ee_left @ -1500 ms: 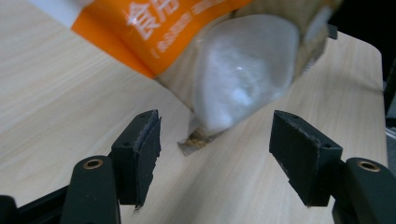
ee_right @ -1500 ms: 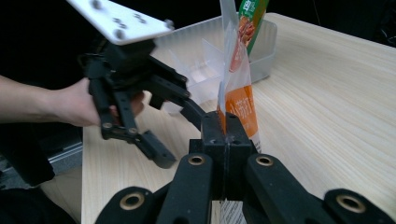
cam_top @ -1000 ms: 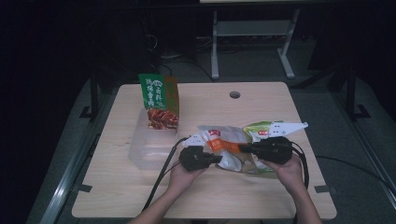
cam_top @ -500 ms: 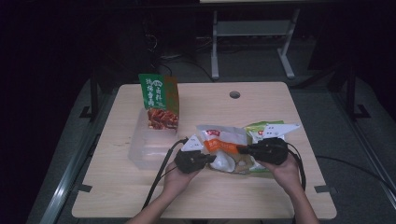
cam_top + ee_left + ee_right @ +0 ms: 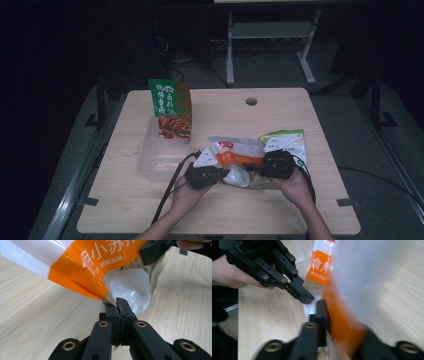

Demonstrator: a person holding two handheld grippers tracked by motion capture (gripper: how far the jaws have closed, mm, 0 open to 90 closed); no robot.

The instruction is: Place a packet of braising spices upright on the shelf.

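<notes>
An orange and white bag [image 5: 235, 157] lies at the middle of the table [image 5: 125, 210], lifted between both grippers. My left gripper [image 5: 224, 174] is shut on the bag's edge, and in the left gripper view its jaws [image 5: 119, 305] pinch the seam under the orange print [image 5: 82, 265]. My right gripper [image 5: 251, 168] holds the opposite side. In the blurred right gripper view the bag's orange edge [image 5: 337, 325] runs between its jaws [image 5: 325, 312], which have just been opening slightly. The left gripper's tip [image 5: 308, 298] sits close in front of them.
A green and red snack bag [image 5: 170, 107] stands at the back of a clear plastic container [image 5: 155, 160], left of the grippers. A green and white bag [image 5: 287, 140] lies behind the right hand. A cable hole [image 5: 251, 101] sits near the far edge.
The right gripper has shifted left and slightly down toward the left gripper, and the bag bunches more between them. The left hand has stayed put.
</notes>
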